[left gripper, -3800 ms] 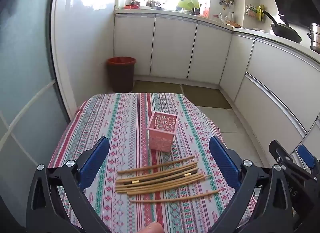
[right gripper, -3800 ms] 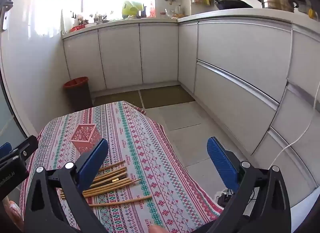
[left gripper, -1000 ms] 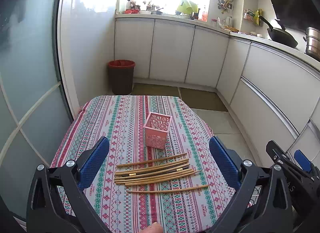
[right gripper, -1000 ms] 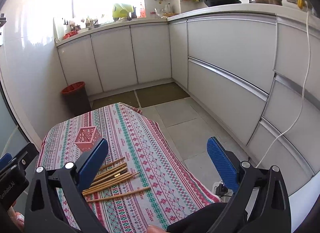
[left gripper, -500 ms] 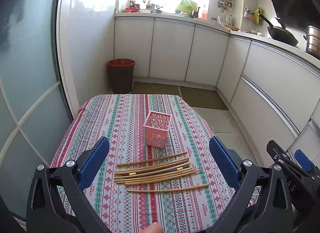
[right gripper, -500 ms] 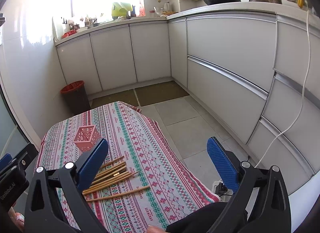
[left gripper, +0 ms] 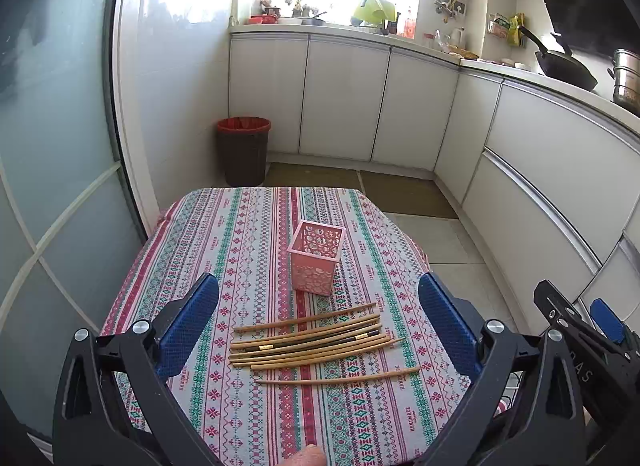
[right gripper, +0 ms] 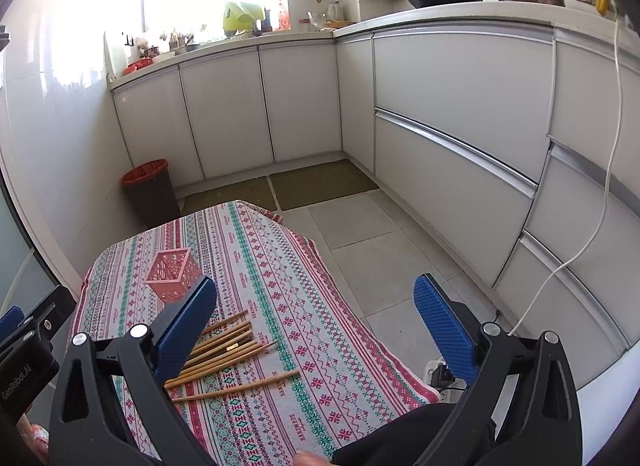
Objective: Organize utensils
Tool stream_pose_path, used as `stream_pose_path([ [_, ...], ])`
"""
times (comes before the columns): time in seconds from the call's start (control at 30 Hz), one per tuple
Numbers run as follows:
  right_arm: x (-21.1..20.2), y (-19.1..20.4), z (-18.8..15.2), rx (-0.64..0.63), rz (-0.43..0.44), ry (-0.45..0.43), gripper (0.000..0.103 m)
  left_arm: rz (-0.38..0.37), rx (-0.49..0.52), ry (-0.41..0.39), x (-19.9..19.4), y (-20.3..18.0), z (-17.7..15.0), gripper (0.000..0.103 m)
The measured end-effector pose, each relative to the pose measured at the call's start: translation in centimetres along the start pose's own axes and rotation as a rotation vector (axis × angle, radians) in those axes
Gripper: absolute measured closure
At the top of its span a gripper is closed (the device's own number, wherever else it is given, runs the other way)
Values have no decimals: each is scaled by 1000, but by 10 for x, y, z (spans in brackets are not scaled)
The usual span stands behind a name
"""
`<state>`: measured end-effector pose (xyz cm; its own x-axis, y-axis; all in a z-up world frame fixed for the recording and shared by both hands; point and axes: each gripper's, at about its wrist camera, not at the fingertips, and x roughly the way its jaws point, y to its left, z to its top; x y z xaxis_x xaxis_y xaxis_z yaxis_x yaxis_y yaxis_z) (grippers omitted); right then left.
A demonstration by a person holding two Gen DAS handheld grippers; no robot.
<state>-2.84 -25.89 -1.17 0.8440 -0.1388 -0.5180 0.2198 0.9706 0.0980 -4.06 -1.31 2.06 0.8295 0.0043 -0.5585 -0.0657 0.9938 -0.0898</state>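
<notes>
Several wooden chopsticks lie side by side on the patterned tablecloth, one a little apart nearest me. A pink perforated square holder stands upright just beyond them, empty as far as I see. My left gripper is open and empty, held above the near table edge over the chopsticks. My right gripper is open and empty, at the table's right side; the chopsticks and holder lie to its left.
A red-rimmed waste bin stands on the floor beyond the table. White cabinets run along the back and right. A glass door is on the left. A white cable hangs at the right cabinets.
Both grippers have lifted and drawn back slightly since the earliest frames, so the table looks smaller. The chopsticks and holder have not moved.
</notes>
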Motion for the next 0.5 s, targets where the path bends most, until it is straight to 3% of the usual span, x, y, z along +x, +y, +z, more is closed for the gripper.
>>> stream_pose_path([
  [0.2,4,-2,0,20,-5,12,7,5,10,18,8,1,0,7],
  [0.27,12,-10,0,67,7,46,7,-3,37,59,20,-1,1,7],
  [0.37,36,-30,-2,171,49,152,7,-71,93,196,53,-6,0,7],
  [0.5,79,-58,-11,261,86,291,7,-199,190,439,112,-25,-13,7],
])
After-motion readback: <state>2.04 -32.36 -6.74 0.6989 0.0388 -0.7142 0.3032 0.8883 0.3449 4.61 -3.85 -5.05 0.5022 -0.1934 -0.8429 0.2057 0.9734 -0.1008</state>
